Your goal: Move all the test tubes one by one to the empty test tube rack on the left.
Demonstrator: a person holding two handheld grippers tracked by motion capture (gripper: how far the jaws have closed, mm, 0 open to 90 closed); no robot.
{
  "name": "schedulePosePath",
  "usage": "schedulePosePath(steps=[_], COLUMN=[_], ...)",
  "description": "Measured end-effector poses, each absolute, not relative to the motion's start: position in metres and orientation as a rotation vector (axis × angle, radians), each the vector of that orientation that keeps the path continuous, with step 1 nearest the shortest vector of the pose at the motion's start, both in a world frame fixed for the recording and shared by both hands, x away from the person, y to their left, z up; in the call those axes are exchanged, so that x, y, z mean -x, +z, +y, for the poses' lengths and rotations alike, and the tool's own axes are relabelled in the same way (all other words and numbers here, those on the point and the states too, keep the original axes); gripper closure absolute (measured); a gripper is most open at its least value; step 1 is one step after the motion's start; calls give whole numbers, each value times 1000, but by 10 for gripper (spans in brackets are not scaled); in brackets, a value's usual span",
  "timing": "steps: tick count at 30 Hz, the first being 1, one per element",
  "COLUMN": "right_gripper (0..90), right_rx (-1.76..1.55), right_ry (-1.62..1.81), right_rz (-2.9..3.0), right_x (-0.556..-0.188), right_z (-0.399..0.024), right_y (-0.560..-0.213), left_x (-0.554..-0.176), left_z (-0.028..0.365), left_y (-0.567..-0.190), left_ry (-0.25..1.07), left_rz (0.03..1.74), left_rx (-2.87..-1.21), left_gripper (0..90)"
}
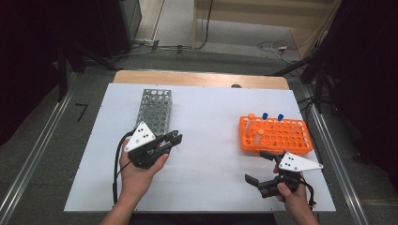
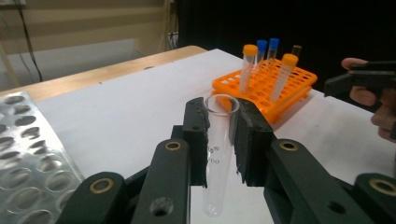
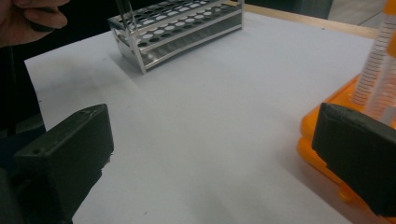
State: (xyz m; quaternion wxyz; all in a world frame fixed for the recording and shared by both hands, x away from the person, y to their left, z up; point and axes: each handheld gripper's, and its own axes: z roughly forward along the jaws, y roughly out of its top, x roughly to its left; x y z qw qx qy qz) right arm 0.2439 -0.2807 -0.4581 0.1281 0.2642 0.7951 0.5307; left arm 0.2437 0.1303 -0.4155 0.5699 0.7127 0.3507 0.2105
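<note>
The left gripper's (image 2: 219, 135) fingers (image 2: 196, 135) pinched a clear glass tube (image 2: 218, 154) near the table's left edge, beside the metal rack (image 1: 155, 110); the right gripper (image 1: 263, 168) stood spread and empty by the orange rack (image 1: 277, 136). The carry seemed underway; next, lowering the tube upright into a metal-rack hole.

Faint printed marking on clear glass test tube (image 2: 219, 154), ending in "00", rest illegible

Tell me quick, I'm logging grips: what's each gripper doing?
Left gripper: shut on the glass tube.
Right gripper: open, holding nothing.
</note>
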Motion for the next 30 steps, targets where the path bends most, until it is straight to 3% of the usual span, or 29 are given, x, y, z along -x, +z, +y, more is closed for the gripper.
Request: schedulePosePath(steps=[15,30], right_gripper=[0,0], right_rx=[-874,-914], right_ry=[1494,1476], right_rz=[2274,2268], right_x=[-242,-251], right_z=[-319,-326], right_y=[-464,-470], left_x=[-278,-324], left_z=[153,165], left_y=[-408,-403], left_ry=[558,588], left_rz=[904,965], left_rx=[-1643,-1627], left_gripper=[769,769])
